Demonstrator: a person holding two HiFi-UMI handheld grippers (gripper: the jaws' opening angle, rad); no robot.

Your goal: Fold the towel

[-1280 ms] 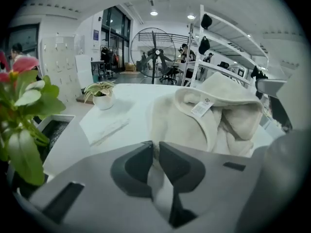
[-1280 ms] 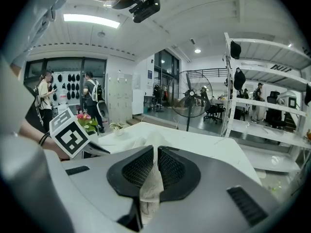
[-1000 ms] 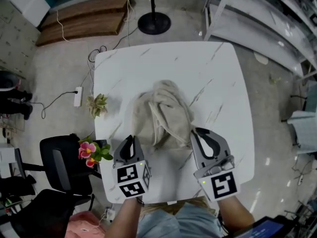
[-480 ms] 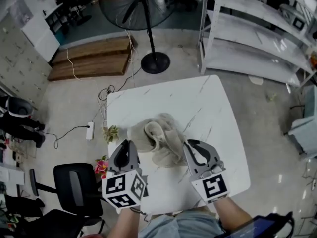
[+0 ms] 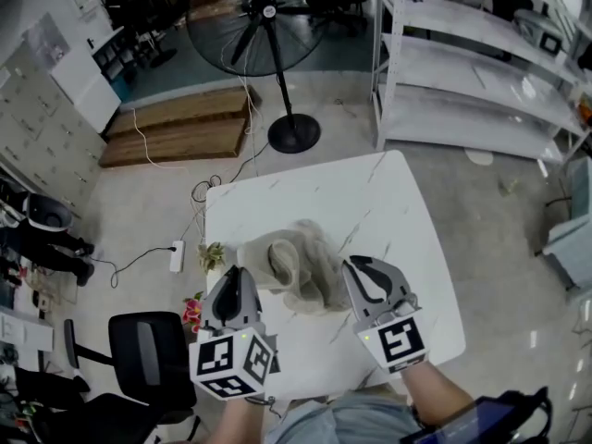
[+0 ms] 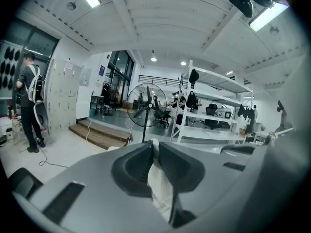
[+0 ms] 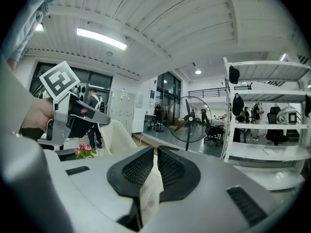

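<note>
The beige towel hangs bunched over the white marble table, lifted by two near corners. My left gripper is shut on one corner, with cream cloth pinched between its dark jaws. My right gripper is shut on the other corner, and a strip of cloth runs down between its ribbed pads. In the right gripper view the left gripper is at the left with towel cloth hanging from it. Both grippers point roughly level, high above the table.
A standing fan is beyond the table's far edge. White shelving lines the right. A small plant, pink flowers and a black chair sit off the table's left edge. A power strip lies on the floor.
Both grippers have risen with the towel's corners, the left more than the right. The towel has lifted off the table and bunched up. The head view now takes in more of the room.
</note>
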